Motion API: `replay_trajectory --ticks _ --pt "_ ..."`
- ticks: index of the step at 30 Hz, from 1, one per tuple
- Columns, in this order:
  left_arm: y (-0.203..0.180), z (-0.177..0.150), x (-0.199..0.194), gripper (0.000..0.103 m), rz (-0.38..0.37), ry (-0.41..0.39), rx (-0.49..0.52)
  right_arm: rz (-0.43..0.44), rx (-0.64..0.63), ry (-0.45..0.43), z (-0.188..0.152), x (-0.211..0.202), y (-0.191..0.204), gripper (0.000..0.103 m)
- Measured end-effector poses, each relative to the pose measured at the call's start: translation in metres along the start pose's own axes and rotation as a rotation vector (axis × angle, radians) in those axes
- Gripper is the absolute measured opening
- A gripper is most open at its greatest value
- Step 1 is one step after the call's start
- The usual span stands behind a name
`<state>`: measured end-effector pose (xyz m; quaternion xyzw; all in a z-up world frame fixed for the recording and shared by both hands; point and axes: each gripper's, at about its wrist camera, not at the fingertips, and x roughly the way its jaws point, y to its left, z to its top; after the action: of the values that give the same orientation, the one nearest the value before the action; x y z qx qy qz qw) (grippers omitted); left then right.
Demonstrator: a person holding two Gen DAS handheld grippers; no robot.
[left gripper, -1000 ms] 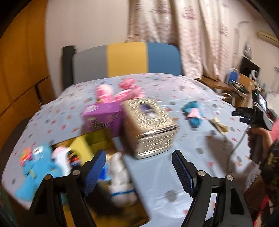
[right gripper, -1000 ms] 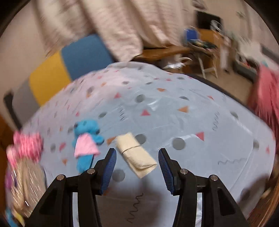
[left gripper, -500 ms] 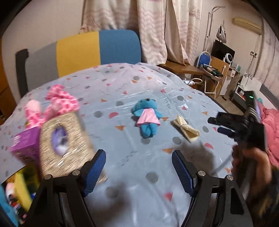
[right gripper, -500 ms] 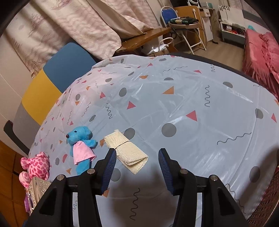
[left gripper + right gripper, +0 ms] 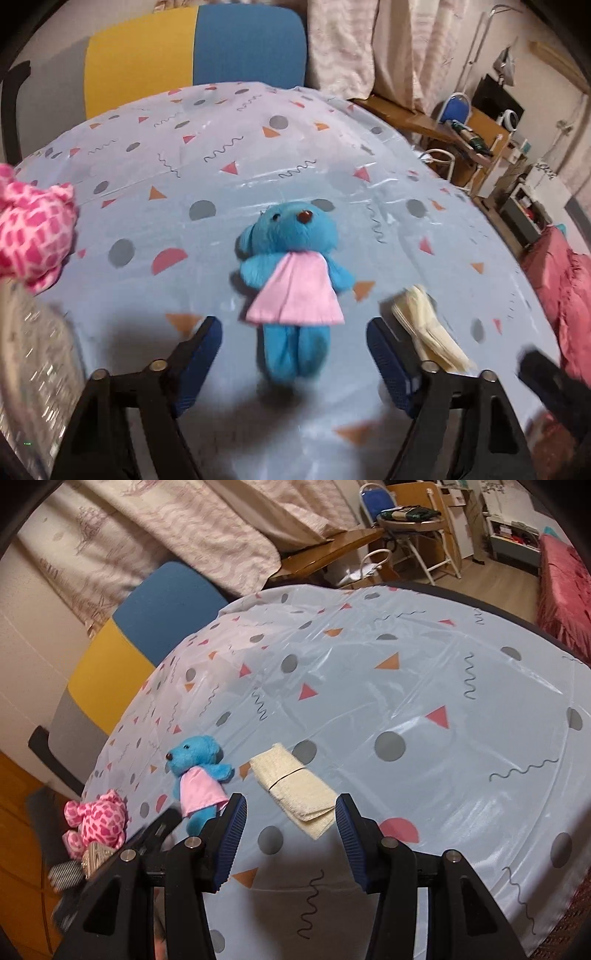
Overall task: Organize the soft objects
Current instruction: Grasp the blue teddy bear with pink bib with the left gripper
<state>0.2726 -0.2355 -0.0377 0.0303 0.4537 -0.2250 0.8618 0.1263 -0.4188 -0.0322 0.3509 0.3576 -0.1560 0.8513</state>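
The left gripper point(image 5: 293, 349), jaws wide and just opened further, framed the legs of the blue plush bear in a pink dress point(image 5: 293, 278) without touching. The right gripper point(image 5: 288, 821), half open and empty, hovered before the folded cream cloth point(image 5: 295, 788). Both lay ungathered on the patterned tablecloth point(image 5: 424, 686).

Right gripper point(image 5: 290, 825) hovering with jaws apart over folded cream cloth point(image 5: 295, 788); blue teddy point(image 5: 197, 771) lying beside cloth, pink plush point(image 5: 98, 821) sitting farther left.

Both wrist views face down, close over table point(image 5: 424, 229) – share blue bear point(image 5: 293, 280).
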Motion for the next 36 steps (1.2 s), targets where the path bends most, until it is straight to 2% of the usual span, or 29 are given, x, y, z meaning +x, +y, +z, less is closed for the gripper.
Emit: replay_trajectory --ticks 4,7,9,11,12,13,15,16,20,25,29,32,36 --pt "0.0 0.014 0.033 0.088 -0.001 0.007 -0.03 0.014 -0.023 0.018 -0.002 0.004 0.005 0.051" --pt "0.001 0.022 0.06 0.097 -0.021 0.026 -0.052 0.022 -0.014 0.031 -0.003 0.006 0.004 0.051" --pt "0.0 0.022 0.075 0.097 0.008 0.054 -0.039 0.025 -0.004 0.037 -0.003 0.007 0.002 0.051" --pt "-0.001 0.02 0.087 0.089 0.041 0.074 -0.016 0.032 0.003 0.045 -0.003 0.008 0.001 0.051" --pt "-0.003 0.018 0.085 0.077 0.068 0.05 0.009 0.036 0.004 0.047 -0.003 0.009 0.001 0.051" --pt "-0.004 0.016 0.085 0.06 0.1 0.049 0.02 0.034 0.003 0.046 -0.003 0.009 0.001 0.051" --pt "-0.004 0.013 0.079 0.039 0.129 0.041 0.042 0.025 0.002 0.038 -0.003 0.008 0.001 0.051" --pt "-0.002 0.013 0.074 0.036 0.119 0.042 0.05 0.023 0.002 0.037 -0.003 0.008 0.001 0.051" --pt "0.005 -0.002 0.054 0.036 0.081 0.053 0.049 0.008 0.007 0.032 -0.003 0.008 -0.001 0.051" --pt "-0.008 -0.055 0.006 0.037 0.081 0.019 0.166 -0.003 0.063 0.038 -0.002 0.009 -0.011 0.051" --pt "-0.012 -0.114 -0.032 0.038 0.08 0.016 0.262 -0.016 0.072 0.046 -0.003 0.01 -0.013 0.051" --pt "0.0 -0.156 -0.051 0.04 0.076 0.047 0.259 -0.028 0.061 0.077 -0.005 0.016 -0.012 0.051" --pt "0.019 -0.195 -0.084 0.041 0.07 0.009 0.233 -0.043 -0.005 0.137 -0.011 0.026 0.0 0.051"
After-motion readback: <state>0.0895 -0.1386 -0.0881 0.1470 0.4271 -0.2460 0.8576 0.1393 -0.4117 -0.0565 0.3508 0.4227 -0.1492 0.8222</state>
